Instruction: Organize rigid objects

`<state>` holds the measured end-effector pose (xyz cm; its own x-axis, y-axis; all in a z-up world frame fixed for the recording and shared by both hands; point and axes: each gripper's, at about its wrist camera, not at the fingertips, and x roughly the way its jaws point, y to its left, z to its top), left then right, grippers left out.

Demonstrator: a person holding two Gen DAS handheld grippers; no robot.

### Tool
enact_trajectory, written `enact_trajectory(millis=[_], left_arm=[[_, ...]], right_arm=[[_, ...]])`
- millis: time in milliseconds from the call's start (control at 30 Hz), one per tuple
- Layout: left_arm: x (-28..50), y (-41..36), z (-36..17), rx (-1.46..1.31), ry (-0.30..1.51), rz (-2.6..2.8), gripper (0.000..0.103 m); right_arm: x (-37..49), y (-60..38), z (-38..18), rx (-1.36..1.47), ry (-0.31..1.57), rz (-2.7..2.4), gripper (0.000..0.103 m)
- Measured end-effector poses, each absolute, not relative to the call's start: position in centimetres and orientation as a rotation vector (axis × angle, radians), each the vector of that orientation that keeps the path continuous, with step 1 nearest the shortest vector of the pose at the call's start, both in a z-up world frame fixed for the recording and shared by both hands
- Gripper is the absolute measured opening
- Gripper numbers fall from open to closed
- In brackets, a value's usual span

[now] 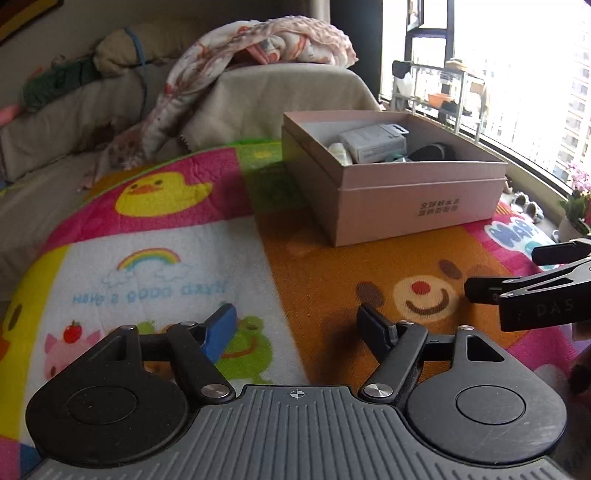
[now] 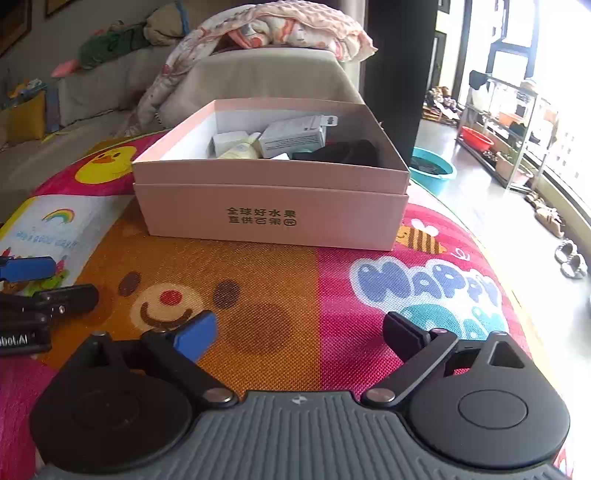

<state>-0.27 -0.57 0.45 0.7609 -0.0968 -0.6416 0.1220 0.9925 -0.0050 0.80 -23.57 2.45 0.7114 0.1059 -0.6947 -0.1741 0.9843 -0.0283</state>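
A pink cardboard box (image 1: pixel 417 206) (image 2: pixel 273 177) stands open on a colourful play mat (image 2: pixel 258 280). Inside lie a white carton (image 2: pixel 291 138) (image 1: pixel 373 146), a cream bottle (image 2: pixel 242 149), and a black object (image 2: pixel 343 153). My left gripper (image 1: pixel 297 321) hovers low over the mat, short of the box, open and empty. My right gripper (image 2: pixel 300 328) is open too, with nothing between its fingers, facing the box's printed front. Each gripper shows in the other's view: the right gripper (image 1: pixel 508 273) at the right edge, the left gripper (image 2: pixel 62 282) at the left edge.
A sofa draped with a patterned blanket (image 2: pixel 280 26) rises behind the box. To the right the mat ends at a bare floor with a teal basin (image 2: pixel 432 170), a metal shelf rack (image 2: pixel 506 122) and slippers (image 2: pixel 570 258) by the window.
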Motion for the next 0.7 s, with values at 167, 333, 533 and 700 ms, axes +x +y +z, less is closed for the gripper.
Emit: enact_trajectory(millis=[167, 333, 533, 700], left_arm=[[0.3, -2.0, 0.0, 0.032, 0.686, -0.086, 0.093], [0.3, -2.5, -0.1, 0.001, 0.680, -0.025, 0.094], [0.3, -2.5, -0.1, -0.007, 0.679, -0.008, 0.094], [0.3, -2.5, -0.1, -0.007, 0.678, 0.003, 0.094]], right_arm=[[0.9, -24.1, 2.1, -0.058, 0.764, 0.148, 0.103], [0.6, -24.7, 1.9, -0.031, 0.704, 0.131, 0.103], [0.5, -24.7, 1.8, -0.033, 0.695, 0.125, 0.103], [0.4, -24.7, 1.8, -0.032, 0.691, 0.125, 0.103]])
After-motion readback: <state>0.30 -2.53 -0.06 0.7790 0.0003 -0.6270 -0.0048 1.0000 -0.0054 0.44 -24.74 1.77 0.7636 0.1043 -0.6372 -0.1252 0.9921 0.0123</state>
